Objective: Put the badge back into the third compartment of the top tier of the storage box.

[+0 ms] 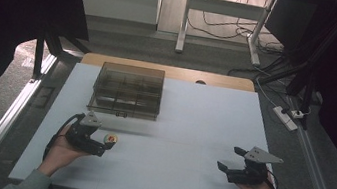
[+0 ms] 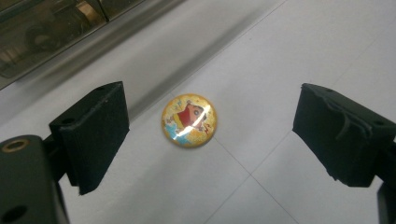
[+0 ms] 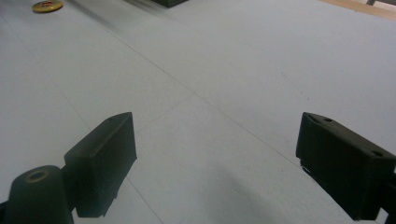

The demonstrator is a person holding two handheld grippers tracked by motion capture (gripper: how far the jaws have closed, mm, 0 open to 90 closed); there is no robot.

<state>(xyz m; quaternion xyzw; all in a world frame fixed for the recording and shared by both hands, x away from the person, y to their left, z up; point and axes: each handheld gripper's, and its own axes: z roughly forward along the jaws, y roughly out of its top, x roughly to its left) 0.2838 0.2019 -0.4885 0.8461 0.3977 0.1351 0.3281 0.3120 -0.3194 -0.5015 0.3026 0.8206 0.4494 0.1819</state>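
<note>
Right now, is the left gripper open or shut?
Open: the left gripper has its jaws spread wide either side of the badge, touching nothing.

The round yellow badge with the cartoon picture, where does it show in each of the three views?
High view: round yellow badge lies lower left, just ahead of the left tongs.
Left gripper view: centre, between open jaws.
Right gripper view: top-left corner.
Shared landmark: the smoky clear plastic compartment box.
</note>
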